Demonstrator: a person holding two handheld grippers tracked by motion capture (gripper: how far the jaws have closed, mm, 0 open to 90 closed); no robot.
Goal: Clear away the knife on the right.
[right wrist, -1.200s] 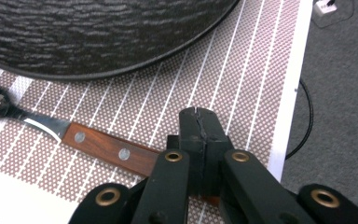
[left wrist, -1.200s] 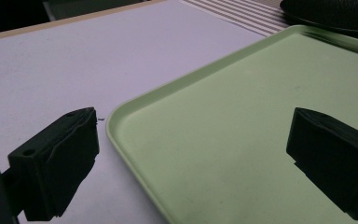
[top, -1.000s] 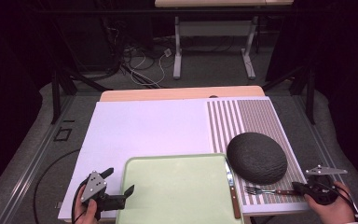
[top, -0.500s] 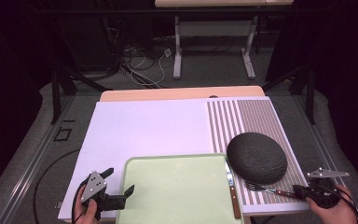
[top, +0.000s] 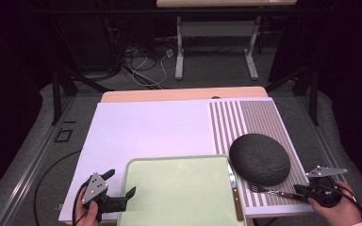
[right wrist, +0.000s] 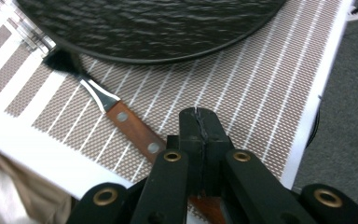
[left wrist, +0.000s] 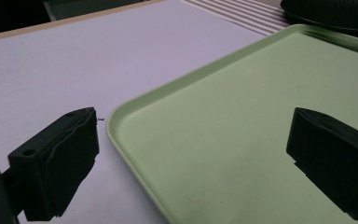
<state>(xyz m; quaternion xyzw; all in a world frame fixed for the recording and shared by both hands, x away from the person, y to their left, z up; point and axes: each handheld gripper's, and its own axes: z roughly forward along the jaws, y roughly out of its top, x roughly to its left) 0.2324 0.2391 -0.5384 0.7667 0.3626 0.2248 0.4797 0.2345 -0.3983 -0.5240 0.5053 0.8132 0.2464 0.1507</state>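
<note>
My left gripper (top: pixel 121 193) is open at the table's front left. It straddles the left rim of the pale green tray (top: pixel 179 162), one jaw over the tray (left wrist: pixel 223 116) and the other over the white mat (left wrist: pixel 51 60), with nothing between them. My right gripper (top: pixel 301 190) sits at the front right with its jaws shut together (right wrist: pixel 198 126). A fork (top: pixel 268 191) with a wooden handle (right wrist: pixel 135 130) lies on the striped mat, its tines by the black plate (top: pixel 260 159). The handle runs under the shut jaws; I cannot tell if they touch it.
A wooden-handled knife (top: pixel 234 193) lies along the tray's right rim. The striped mat (top: pixel 254 117) covers the table's right part and the white mat (top: pixel 146 132) the left. The table edge (right wrist: pixel 307 121) is just right of the right gripper.
</note>
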